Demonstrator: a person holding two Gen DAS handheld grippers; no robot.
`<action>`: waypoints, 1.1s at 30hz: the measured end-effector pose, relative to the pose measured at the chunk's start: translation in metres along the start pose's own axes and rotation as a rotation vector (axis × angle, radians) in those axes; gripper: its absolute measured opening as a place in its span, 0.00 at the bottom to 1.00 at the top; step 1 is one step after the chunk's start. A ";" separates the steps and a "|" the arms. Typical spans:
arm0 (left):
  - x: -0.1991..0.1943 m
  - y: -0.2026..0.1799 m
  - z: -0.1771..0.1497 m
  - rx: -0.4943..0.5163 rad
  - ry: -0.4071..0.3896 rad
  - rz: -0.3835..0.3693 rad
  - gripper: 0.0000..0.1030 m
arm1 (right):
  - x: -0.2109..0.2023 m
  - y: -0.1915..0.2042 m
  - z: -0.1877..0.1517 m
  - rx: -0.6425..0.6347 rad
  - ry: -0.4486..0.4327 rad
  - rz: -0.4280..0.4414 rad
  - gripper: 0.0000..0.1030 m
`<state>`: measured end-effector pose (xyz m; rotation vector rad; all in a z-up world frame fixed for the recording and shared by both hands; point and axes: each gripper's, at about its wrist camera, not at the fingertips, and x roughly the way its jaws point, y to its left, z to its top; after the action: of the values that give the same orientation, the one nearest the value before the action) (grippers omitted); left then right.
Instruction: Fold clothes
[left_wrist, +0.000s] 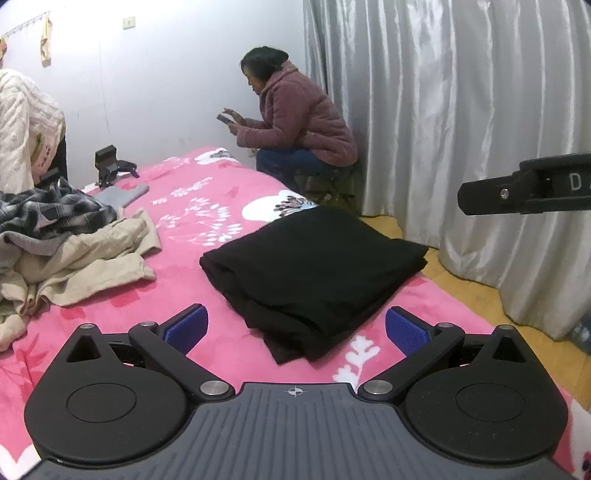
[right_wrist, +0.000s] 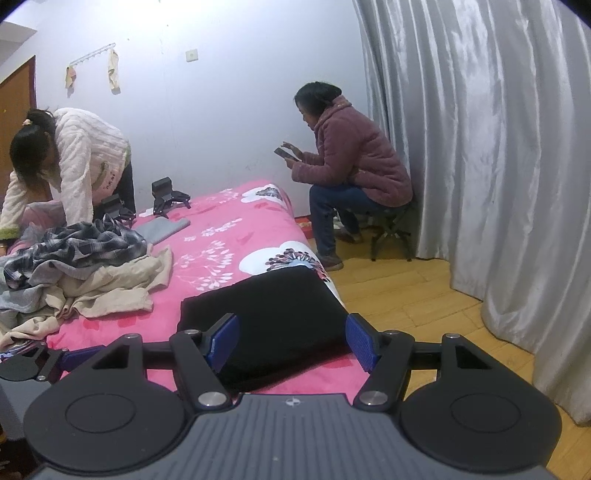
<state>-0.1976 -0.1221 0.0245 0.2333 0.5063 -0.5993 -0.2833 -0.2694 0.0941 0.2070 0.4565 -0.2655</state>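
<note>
- Left wrist view: the left gripper (left_wrist: 295, 326) fills the bottom of the frame, its jaws spread wide with nothing between the blue pads (left_wrist: 188, 326)
- The folded black garment (left_wrist: 314, 266) lies at the centre of the frame on the pink floral bed (left_wrist: 207, 192), its near corner just ahead of the gap between the pads, not touched by them
- At the left edge a pile of unfolded clothes (left_wrist: 70, 251) rests on the bed, a plaid piece on top of beige ones
- The right gripper (left_wrist: 524, 188) enters at the right edge, seen from the side against the grey curtain (left_wrist: 461, 110); from here I cannot tell how far it is open
- A seated person in a mauve jacket (left_wrist: 303, 114) is at upper centre, looking at a phone
- Right wrist view: the right gripper (right_wrist: 291, 341) sits at the bottom, jaws standing well apart and gripping nothing
- The folded black garment (right_wrist: 266, 306) lies at lower centre near the bed's (right_wrist: 229, 229) right edge, showing between and beyond the pads without contact
- The pile of unfolded clothes (right_wrist: 85, 266) is at the left; behind it a person in a white top (right_wrist: 88, 155) bends over the bed
- Two spare grippers (right_wrist: 166, 199) stand on the bed at the far end
- Wooden floor (right_wrist: 406, 295) shows at the right below the curtain (right_wrist: 498, 147)
</note>
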 end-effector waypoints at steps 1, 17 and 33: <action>0.000 0.000 0.000 0.002 -0.002 0.003 1.00 | 0.000 0.000 0.000 -0.003 0.001 0.000 0.65; 0.001 -0.002 -0.001 0.002 -0.007 -0.020 1.00 | -0.001 -0.004 0.004 -0.007 0.001 -0.015 0.66; 0.003 0.000 -0.002 -0.021 0.015 -0.012 1.00 | 0.001 0.001 0.003 -0.016 0.008 -0.007 0.67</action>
<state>-0.1955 -0.1228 0.0211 0.2156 0.5287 -0.6041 -0.2811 -0.2697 0.0959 0.1910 0.4671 -0.2682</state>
